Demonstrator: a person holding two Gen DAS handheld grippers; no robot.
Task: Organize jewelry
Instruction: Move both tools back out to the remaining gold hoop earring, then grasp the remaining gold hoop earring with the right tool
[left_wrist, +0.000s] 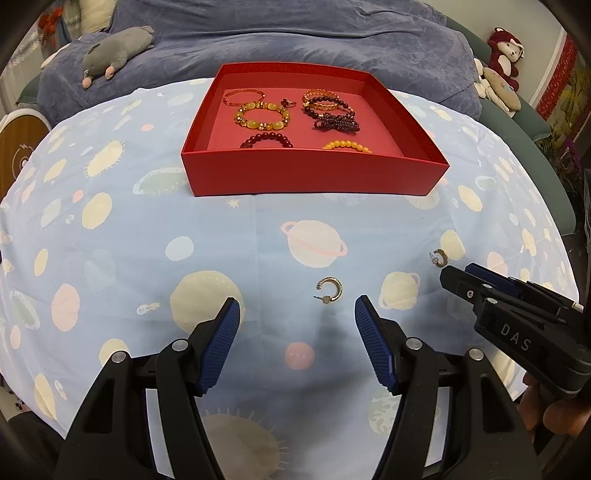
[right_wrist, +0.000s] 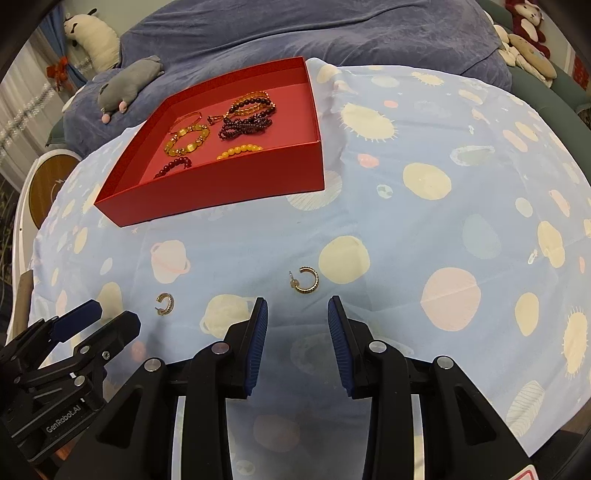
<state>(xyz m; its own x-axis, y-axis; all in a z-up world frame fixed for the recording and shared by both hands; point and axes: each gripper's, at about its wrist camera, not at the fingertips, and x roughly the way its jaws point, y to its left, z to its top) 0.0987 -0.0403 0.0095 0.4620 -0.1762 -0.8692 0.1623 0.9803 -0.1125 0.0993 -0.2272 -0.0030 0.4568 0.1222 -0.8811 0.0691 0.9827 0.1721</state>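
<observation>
Left wrist view: 2 gold hoop earrings on the planet-print cloth (left_wrist: 110, 236), w/ a red box (left_wrist: 314, 173) at upper centre. Earring 1 (left_wrist: 330, 290) lies flat just ahead of the left claw (left_wrist: 295, 314), gap toward lower left, post sticking left. Earring 2 (left_wrist: 439, 257) sits at mid right, near the right claw (left_wrist: 458, 277) tip, gap facing left. Box holds approx 7 bracelets (left_wrist: 264, 116). Left claw released, wide, holding nothing. Right wrist view: right claw (right_wrist: 297, 314) also released, earring 2 (right_wrist: 306, 279) just ahead.
</observation>
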